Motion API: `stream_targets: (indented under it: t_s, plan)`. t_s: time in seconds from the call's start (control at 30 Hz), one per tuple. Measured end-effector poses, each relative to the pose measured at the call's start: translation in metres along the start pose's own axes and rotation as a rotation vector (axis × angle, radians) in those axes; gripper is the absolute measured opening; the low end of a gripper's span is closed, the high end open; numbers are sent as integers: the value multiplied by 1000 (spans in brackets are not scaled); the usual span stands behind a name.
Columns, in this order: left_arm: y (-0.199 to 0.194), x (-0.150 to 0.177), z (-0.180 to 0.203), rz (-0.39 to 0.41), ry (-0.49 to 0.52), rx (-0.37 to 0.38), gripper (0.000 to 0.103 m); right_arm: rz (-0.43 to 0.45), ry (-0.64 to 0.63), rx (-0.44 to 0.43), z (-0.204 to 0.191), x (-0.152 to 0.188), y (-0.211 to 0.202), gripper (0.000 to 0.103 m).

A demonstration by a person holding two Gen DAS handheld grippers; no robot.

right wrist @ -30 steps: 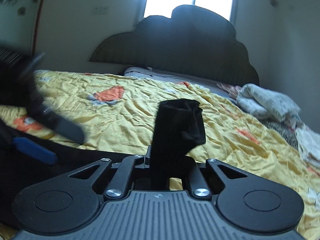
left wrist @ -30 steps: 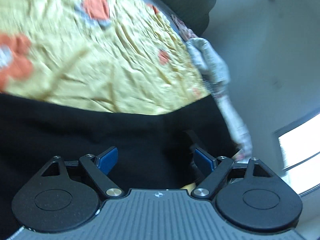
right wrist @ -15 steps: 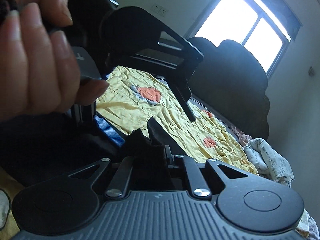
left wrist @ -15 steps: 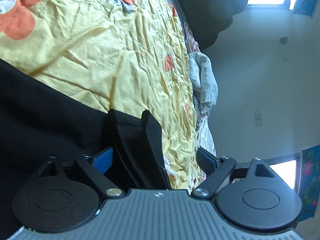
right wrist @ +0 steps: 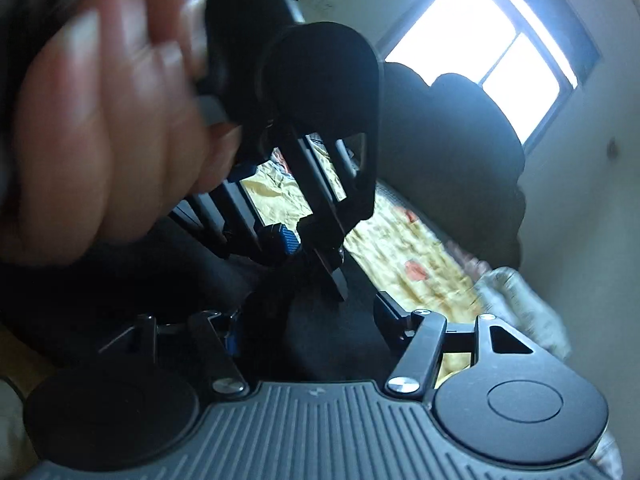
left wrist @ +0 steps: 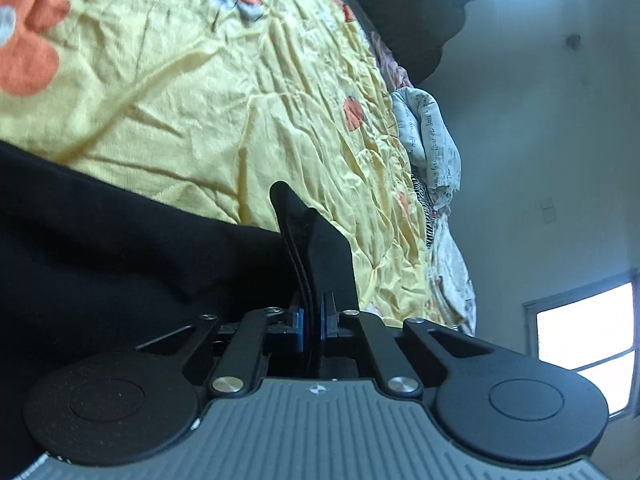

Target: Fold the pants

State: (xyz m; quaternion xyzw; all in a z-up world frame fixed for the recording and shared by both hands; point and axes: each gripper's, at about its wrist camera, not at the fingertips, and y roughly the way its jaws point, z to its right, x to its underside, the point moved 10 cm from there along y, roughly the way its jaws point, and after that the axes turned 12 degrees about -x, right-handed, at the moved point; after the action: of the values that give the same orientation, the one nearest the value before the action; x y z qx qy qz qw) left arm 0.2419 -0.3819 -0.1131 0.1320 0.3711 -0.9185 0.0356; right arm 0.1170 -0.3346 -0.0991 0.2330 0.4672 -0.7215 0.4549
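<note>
The black pants (left wrist: 120, 256) lie across the yellow flowered bedspread (left wrist: 224, 92). My left gripper (left wrist: 311, 320) is shut on a folded edge of the pants that sticks up between its blue pads. In the right wrist view my right gripper (right wrist: 308, 336) stands open with black pants fabric (right wrist: 320, 340) lying between its jaws. The left gripper (right wrist: 296, 240) and the hand holding it (right wrist: 100, 132) are close in front of the right one.
A dark headboard (right wrist: 452, 160) and a bright window (right wrist: 492, 56) are at the far end of the bed. Crumpled white and patterned laundry (left wrist: 432, 144) lies along the bed's far edge by the wall.
My left gripper has closed on the pants edge. My right gripper has opened and let go of the fabric it held. The left gripper and hand have moved in close to the right one.
</note>
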Motion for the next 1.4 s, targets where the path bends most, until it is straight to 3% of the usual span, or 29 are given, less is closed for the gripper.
stream_targets:
  t_s: [0.03, 0.1, 0.2, 0.43, 0.7, 1.07, 1.4]
  plan:
    - [-2, 0, 1, 14, 22, -9, 4, 6, 19, -7, 1, 0, -1, 58]
    - [-6, 2, 5, 37, 63, -20, 4, -1, 8, 25, 2, 1, -2, 17]
    - [-15, 5, 10, 82, 133, -38, 3, -5, -22, 50, 2, 2, -5, 10]
    - [-57, 11, 9, 200, 264, -70, 4, 71, 6, -19, -12, -17, -30, 9]
    - [-103, 16, -13, 320, 386, -217, 4, 128, 53, -170, -49, -43, -47, 9]
    - [-147, 13, -72, 369, 389, -363, 4, 174, 50, -346, -120, -68, -56, 9]
    - [-177, 9, -109, 400, 342, -417, 4, 193, 40, -443, -156, -75, -59, 10]
